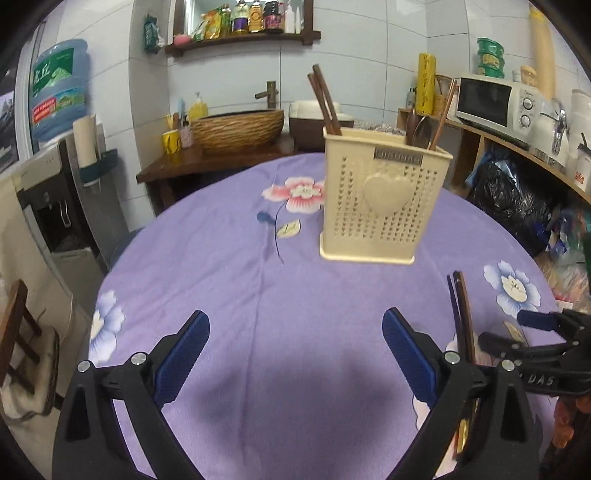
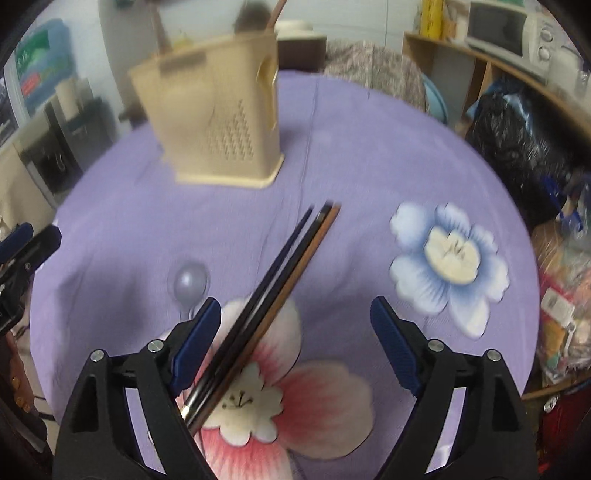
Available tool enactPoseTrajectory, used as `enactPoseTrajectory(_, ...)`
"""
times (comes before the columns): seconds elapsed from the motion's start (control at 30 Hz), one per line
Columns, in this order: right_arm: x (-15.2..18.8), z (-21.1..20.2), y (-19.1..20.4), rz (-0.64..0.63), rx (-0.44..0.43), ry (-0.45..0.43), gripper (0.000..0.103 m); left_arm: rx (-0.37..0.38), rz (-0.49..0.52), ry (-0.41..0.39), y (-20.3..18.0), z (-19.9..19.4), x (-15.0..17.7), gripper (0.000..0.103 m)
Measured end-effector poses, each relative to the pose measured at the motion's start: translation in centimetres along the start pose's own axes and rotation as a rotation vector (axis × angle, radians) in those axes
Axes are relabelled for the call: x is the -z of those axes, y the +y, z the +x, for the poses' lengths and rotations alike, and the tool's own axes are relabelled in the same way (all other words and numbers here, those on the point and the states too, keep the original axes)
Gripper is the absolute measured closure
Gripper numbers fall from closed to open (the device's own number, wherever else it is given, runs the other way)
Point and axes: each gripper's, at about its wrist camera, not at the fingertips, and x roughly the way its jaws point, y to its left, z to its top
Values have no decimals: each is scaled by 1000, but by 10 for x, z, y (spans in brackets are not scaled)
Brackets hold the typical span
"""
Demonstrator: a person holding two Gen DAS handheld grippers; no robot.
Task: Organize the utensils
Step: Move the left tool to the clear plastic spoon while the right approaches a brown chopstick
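A home kitchen was indicated: a microwave (image 1: 493,104) was seen on a wooden shelf, bottled condiments (image 1: 255,16) on a wall rack, a woven basin (image 1: 238,127) under a tap (image 1: 269,94), and a water jug (image 1: 59,90).

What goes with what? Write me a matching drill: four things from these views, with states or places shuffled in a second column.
1. utensil holder
2. loose chopsticks
3. left gripper
4. microwave

A. open, holding nothing
B. on a wooden shelf to the right of the table
C. upright on the purple tablecloth, utensils inside
D. lying flat on the cloth

Pairs: 1-C, 2-D, 3-A, 4-B
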Motion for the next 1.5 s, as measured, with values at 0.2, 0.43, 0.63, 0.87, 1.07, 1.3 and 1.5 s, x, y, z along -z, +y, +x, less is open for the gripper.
enactPoseTrajectory(0.2,18,16,14,-8,16,64,20,15,-29,26,4,-2,14,9)
enactPoseTrajectory(0.43,23,21,21,-35,49,114,18,23,-31,31,1,-4,21,8)
enactPoseTrajectory(0.63,30,13,5,-71,94,141,15,31,-32,53,-1,0,23,8)
enactPoseTrajectory(0.87,41,5,-39,3,86,146,14,103,2,106,-26,4,29,9)
enactPoseTrajectory(1.07,46,-14,-69,138,-6,0,14,154,95,169,-69,10,40,18)
enactPoseTrajectory(1.3,47,-20,-93,226,-9,-47,14,131,170,212,-114,25,53,31)
enactPoseTrajectory(1.5,46,-20,-88,209,-20,-54,14,82,180,231,-116,39,56,36)
